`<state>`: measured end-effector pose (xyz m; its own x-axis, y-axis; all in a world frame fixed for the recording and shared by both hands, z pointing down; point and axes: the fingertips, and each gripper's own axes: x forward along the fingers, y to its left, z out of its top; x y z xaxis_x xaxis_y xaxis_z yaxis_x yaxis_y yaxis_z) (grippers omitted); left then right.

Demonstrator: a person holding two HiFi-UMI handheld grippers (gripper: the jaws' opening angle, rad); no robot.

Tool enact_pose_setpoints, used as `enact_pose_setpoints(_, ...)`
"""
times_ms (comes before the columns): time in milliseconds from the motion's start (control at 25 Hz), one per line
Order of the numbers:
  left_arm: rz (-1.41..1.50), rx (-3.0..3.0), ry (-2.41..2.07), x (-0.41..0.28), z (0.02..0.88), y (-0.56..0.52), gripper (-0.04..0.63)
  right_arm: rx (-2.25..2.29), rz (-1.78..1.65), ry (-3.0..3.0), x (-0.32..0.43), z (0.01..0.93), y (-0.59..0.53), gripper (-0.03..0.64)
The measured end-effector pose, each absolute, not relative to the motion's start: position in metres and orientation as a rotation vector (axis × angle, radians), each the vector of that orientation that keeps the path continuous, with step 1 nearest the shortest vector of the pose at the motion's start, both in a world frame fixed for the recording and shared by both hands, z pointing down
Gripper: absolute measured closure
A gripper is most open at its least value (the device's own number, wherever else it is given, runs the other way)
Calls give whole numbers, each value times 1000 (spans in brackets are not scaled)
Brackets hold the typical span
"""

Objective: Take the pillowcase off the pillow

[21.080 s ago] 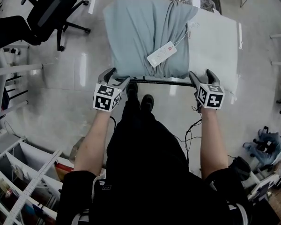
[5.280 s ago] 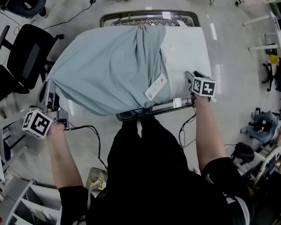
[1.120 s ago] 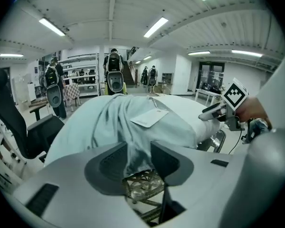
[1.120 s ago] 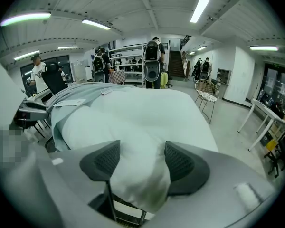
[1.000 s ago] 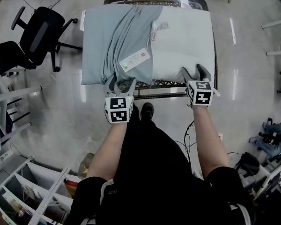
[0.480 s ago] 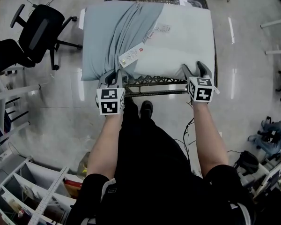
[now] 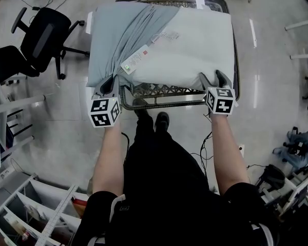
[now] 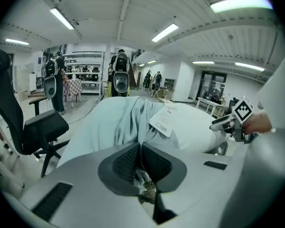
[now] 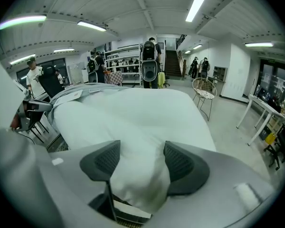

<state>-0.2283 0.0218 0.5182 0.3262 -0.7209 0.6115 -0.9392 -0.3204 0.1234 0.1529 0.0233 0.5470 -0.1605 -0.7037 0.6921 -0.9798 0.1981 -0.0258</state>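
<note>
Roughly halfway there, I'd say. The blue-grey pillowcase [image 7: 118,35] covers only the left part of the white pillow [image 7: 197,42]. The right part, more than half by the look of it, is already bare. What's left is sliding the case off the left end and getting it clear.

Both are lying on a wire rack [image 7: 159,94] right in front of the person, with an office chair [image 7: 46,22] off to the left on the floor.

The left hand-held gripper [image 7: 108,84] has its jaws pinched tight on a bit of pillowcase fabric at the near left corner. The left gripper view shows the cloth caught right between the pads. The right hand-held gripper [image 7: 212,78] sits at the near right corner with its jaws partway apart, a fat bunch of the bare pillow squeezed between them. So one holds the pillow and one holds the case, which looks like a setup for pulling the two apart.

The case is loose and bunched up, with long folds running diagonally from the far edge toward the left gripper. A white tag [image 7: 133,60] hangs where the case ends — the fabric looks thin and soft, and the pillow is puffy, so I'd guess it snags a bit at the last corner.
</note>
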Motion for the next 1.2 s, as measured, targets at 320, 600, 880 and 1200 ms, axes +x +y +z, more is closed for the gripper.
enact_pose_setpoints(320, 690, 2284, -1375, -204, 492, 33, 563, 1570, 679, -1866, 148, 538, 22, 297)
enact_pose_setpoints(600, 592, 2355, -1368, -235, 436, -21, 527, 1626, 671, -1912, 123, 493, -19, 293)
enact_pose_setpoints(880, 675, 2406, -1223, -219, 436, -119, 406, 1619, 699, -1945, 88, 484, -72, 293)
enact_pose_setpoints(1200, 817, 2334, -1127, -174, 477, -215, 359, 1572, 695, -1901, 114, 511, -141, 291)
